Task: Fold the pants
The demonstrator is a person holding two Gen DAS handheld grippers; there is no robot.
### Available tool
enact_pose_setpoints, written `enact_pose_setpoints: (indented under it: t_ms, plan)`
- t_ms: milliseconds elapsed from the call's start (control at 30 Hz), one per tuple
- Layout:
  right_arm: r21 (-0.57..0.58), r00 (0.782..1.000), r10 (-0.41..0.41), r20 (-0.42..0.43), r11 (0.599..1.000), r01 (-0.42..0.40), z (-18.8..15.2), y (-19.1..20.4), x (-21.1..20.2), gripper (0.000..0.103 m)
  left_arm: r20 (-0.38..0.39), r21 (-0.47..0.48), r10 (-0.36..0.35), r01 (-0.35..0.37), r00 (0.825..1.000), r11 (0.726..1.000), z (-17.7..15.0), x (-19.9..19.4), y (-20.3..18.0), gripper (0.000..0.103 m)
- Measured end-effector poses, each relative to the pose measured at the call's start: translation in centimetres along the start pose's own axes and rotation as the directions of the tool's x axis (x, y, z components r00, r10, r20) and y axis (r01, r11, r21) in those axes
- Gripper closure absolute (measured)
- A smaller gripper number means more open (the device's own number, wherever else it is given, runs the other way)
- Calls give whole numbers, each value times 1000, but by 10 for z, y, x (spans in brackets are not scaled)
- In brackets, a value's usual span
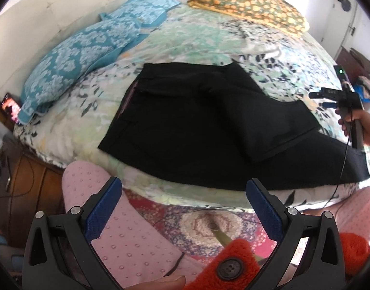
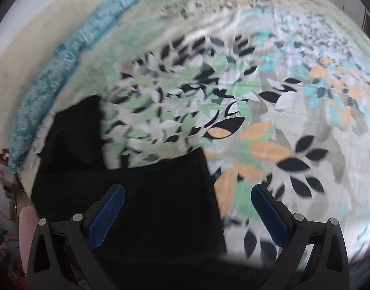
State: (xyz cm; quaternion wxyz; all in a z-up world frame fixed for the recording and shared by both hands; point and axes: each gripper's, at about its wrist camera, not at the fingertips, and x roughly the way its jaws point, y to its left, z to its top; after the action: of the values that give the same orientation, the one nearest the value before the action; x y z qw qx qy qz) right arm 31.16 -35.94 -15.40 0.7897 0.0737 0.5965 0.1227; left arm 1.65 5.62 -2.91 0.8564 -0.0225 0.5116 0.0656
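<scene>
**Trainee:** What did the left wrist view show?

**Operator:** The black pants (image 1: 204, 120) lay on the floral bedsheet (image 1: 199, 38), near the bed's front edge, with one leg doubled back over the other at an angle. My left gripper (image 1: 183, 205) hung off the bed edge, above a pink dotted fabric (image 1: 127, 232) and a patterned rug (image 1: 204, 222), its blue-padded fingers (image 1: 104, 210) wide apart and holding nothing. At far right I saw my right gripper (image 1: 326, 99), held in a hand (image 1: 359, 125) just beside the folded leg's hem. A teal damask pillow (image 1: 81, 55) and an orange-spotted pillow (image 1: 247, 7) lay well apart from the work.

**Trainee:** And the right wrist view?

**Operator:** It was blurred, so I read only the coarse layout. The right gripper (image 2: 187, 207) hovered over the pants (image 2: 141, 205), straddling the cloth's right edge, where black met the leaf-print bedsheet (image 2: 269, 111). Its fingers (image 2: 269, 215) stood wide apart, empty.

**Trainee:** How would you have done the step well?

**Operator:** I judged the fold only partly made: the doubled leg sat skewed. I would have pinched the hem corners, one gripper each, clamped on all the layers, lifted low, and carried both ends evenly so the edges lined up. The thin cloth would probably slip from a shallow bite, so I would have reached well past the edge.
</scene>
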Motion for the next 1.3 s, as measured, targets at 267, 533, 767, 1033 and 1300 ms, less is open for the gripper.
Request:
enact_pose_setpoints:
  t_ms: [267, 533, 767, 1033, 1300]
  plan:
    - [-34, 993, 17, -118, 999, -21, 24, -3, 50, 23, -47, -27, 41, -42, 998, 999, 3, 15, 7, 1]
    - [-157, 990, -19, -137, 988, -2, 24, 10, 57, 91, -85, 27, 47, -45, 995, 999, 3, 25, -8, 1]
    - [-141, 957, -196, 214, 963, 229, 95, -39, -87, 93, -96, 77, 72, -65, 993, 995, 11, 31, -27, 1]
    - [317, 767, -589, 256, 801, 509, 115, -214, -178, 19, -115, 184, 85, -63, 990, 981, 17, 39, -65, 1]
    - [506, 876, -451, 170, 803, 315, 18, -295, -136, 20, -94, 234, 94, -69, 991, 970, 37, 65, -82, 1]
